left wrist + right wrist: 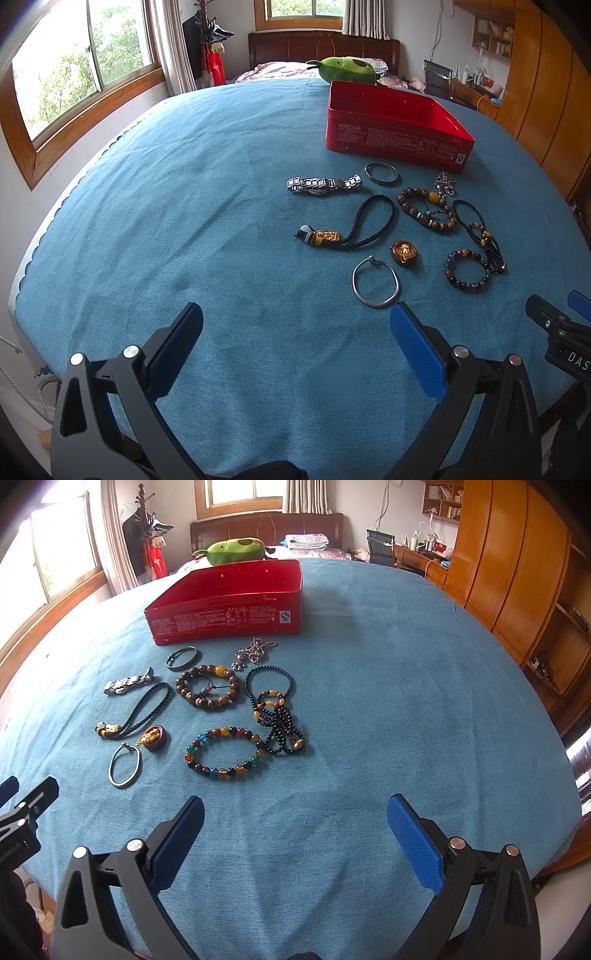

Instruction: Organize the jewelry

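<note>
You hold your left gripper (295, 321) and right gripper (295, 808) over a blue cloth (184, 221), both with fingers spread wide and empty. Ahead lie a silver bangle (375, 281), colourful bead bracelet (225, 752), watch (324, 184) and other jewelry, near an open red tin (225, 618).

left gripper (295, 325) | right gripper (295, 812) | black frames | blue ribbed pads | silver screws
</note>
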`<state>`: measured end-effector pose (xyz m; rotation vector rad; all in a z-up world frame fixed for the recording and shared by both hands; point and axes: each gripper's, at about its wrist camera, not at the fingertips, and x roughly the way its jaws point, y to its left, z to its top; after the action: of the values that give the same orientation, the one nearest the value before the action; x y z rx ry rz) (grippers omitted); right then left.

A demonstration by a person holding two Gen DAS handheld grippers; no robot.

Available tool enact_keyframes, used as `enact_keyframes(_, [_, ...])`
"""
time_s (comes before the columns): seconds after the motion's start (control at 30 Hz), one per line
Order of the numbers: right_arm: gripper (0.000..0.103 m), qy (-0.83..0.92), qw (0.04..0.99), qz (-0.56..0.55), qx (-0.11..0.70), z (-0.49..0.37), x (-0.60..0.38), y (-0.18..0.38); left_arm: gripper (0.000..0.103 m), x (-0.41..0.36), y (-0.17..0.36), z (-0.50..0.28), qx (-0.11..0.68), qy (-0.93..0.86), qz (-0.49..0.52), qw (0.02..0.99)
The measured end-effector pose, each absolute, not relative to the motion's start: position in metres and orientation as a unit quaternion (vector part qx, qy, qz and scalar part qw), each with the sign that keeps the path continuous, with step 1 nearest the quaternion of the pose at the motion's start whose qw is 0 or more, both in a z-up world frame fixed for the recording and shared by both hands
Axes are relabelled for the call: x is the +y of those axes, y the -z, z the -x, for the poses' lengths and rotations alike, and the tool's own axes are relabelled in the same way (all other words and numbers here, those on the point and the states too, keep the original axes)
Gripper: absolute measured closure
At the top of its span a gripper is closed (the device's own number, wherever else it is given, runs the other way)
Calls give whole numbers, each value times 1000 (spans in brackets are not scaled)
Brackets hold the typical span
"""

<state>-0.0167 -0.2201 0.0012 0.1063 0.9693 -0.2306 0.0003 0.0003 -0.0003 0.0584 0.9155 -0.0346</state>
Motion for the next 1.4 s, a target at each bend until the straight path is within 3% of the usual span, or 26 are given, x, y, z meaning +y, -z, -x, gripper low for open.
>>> enact_keyframes(1.4, [4,108,876,-49,467,16,-216,-2,3,4,-4,0,442,17,-27,897])
